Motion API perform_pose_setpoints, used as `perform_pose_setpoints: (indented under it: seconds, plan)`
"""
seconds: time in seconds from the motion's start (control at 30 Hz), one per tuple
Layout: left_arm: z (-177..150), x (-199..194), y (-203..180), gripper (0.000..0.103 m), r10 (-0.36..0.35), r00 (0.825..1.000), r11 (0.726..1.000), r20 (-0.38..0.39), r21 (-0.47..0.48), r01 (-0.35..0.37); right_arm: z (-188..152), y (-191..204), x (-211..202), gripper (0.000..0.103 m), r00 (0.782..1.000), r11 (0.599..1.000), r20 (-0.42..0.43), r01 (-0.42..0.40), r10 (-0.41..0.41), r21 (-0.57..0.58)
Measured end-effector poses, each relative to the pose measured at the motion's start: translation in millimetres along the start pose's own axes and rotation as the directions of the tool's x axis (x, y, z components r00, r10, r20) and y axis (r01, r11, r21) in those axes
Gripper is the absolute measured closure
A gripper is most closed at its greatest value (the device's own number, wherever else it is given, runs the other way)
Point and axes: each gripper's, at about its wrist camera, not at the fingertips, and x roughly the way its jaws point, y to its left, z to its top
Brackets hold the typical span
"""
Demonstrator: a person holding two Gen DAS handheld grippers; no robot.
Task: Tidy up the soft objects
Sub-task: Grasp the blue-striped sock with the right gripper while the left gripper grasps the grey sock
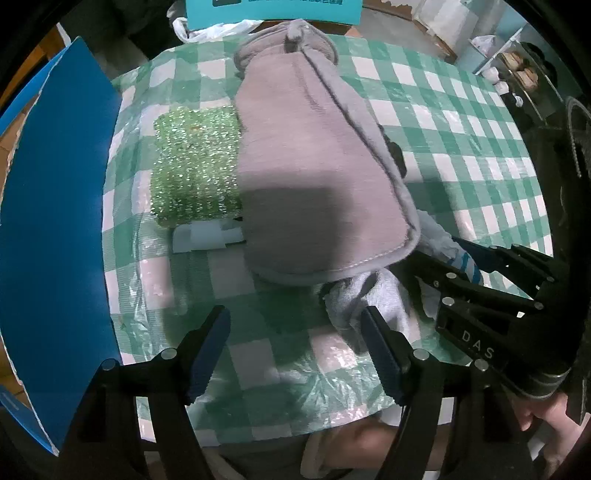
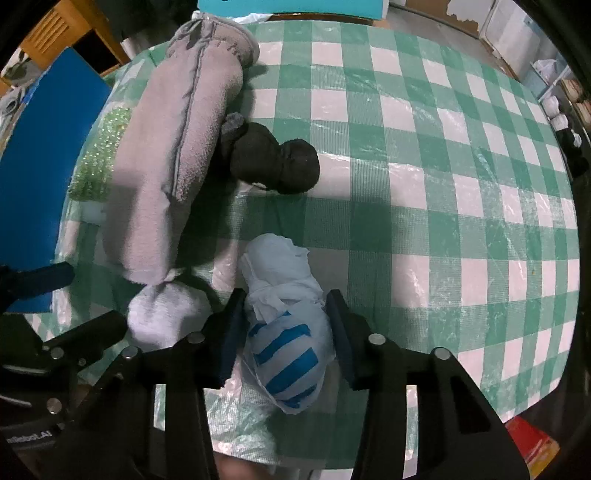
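A long grey fleece roll [image 1: 317, 166] [image 2: 173, 162] lies on the green checked tablecloth [image 2: 424, 184]. A sparkly green sponge [image 1: 195, 166] [image 2: 99, 158] lies at its left. A black sock ball [image 2: 275, 160] lies at its right. A light grey sock ball [image 2: 162, 314] [image 1: 369, 295] sits at the roll's near end. My right gripper [image 2: 286, 332] is shut on a white bundle with blue stripes [image 2: 284, 325], resting on the table. My left gripper [image 1: 295, 354] is open and empty over the near table edge, left of the grey sock ball.
A blue board [image 1: 55, 221] [image 2: 40, 158] stands along the table's left edge. A teal box [image 1: 273, 11] is at the far edge. Shelves with small items [image 1: 517, 74] stand at the far right. The right gripper shows in the left wrist view [image 1: 491, 295].
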Motion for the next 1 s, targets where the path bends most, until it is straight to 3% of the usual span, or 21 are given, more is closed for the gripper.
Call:
perform_pose_setpoints:
  seconds: [0.6,1.0]
  plan:
    - [-0.5,10.3,-41.8,0.029,-0.056,0.998,0.997,-0.018,0.053,0.057,-2.8,-30.2,-32.0,0.064,0.997,0.994,0.076,-0.016,0.008,0.107]
    - [2.0,33.2,-63.6,0.029,-0.051,0.998,0.994,-0.039,0.090,0.054,-10.1,-45.2,-41.9,0.064,0.995,0.990,0.100,-0.023,0.009,0.138]
